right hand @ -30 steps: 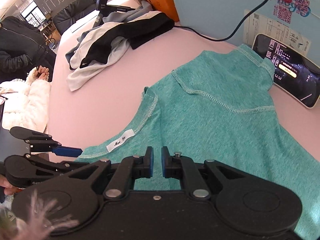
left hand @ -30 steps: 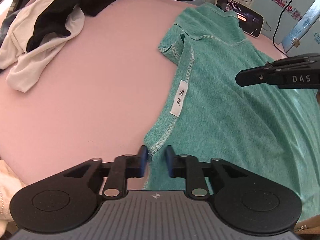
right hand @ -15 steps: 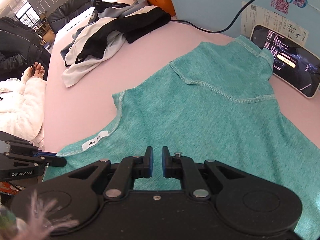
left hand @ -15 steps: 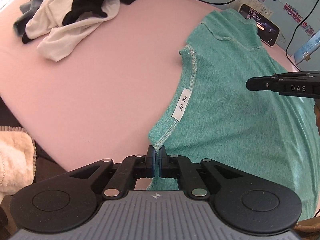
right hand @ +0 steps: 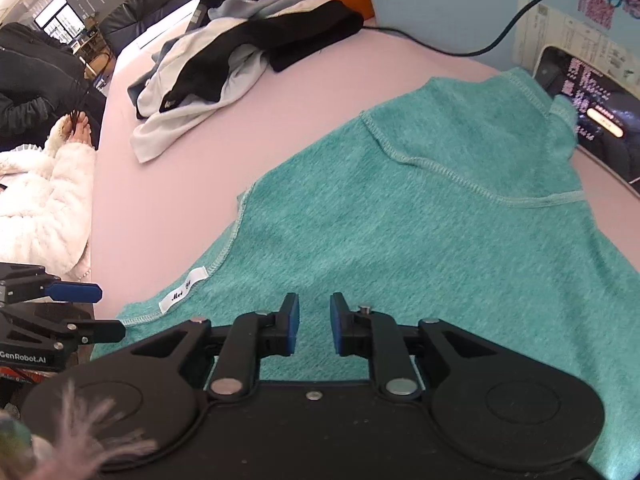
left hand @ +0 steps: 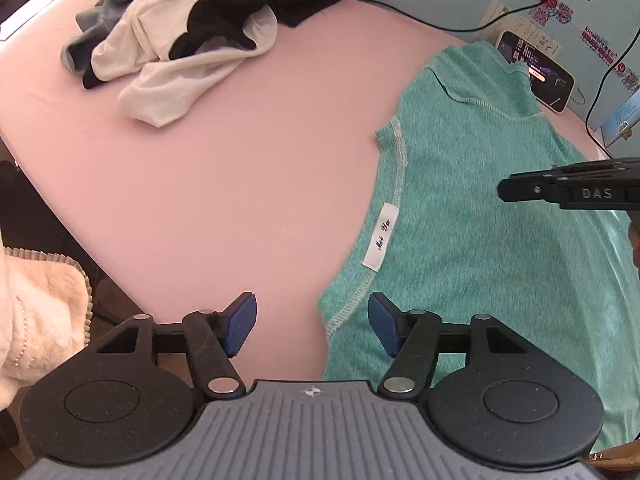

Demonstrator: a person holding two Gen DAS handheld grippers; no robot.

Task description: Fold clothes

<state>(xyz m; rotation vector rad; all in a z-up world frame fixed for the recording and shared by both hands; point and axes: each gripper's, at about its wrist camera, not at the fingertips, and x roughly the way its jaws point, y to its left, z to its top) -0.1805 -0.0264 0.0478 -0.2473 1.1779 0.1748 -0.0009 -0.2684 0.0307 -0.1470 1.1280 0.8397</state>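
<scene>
A teal knit shirt (left hand: 480, 208) lies spread flat on the pink table (left hand: 240, 184), with its white label (left hand: 379, 236) showing at the left edge. My left gripper (left hand: 312, 326) hovers over the shirt's near corner. Its jaws are opening wide and the blue pads (left hand: 240, 324) do not press the cloth. My right gripper (right hand: 315, 328) sits low over the shirt's (right hand: 420, 248) middle, its jaws opening by a small gap with only flat fabric beneath. Each gripper shows in the other's view: the right gripper (left hand: 520, 190) from the side, the left gripper (right hand: 96, 312) at the shirt's corner.
A heap of white, black and pale blue clothes (left hand: 192, 36) lies at the table's far left. A phone with a lit screen (left hand: 536, 74) leans against the blue wall, with cables beside it. A person's white fluffy sleeve (right hand: 44, 208) is past the table's left edge.
My left gripper, shut on the shirt's near hem half a second ago, has opened wide and let it go. The right jaws have parted a little. The folded sleeve edge now lies flat.
</scene>
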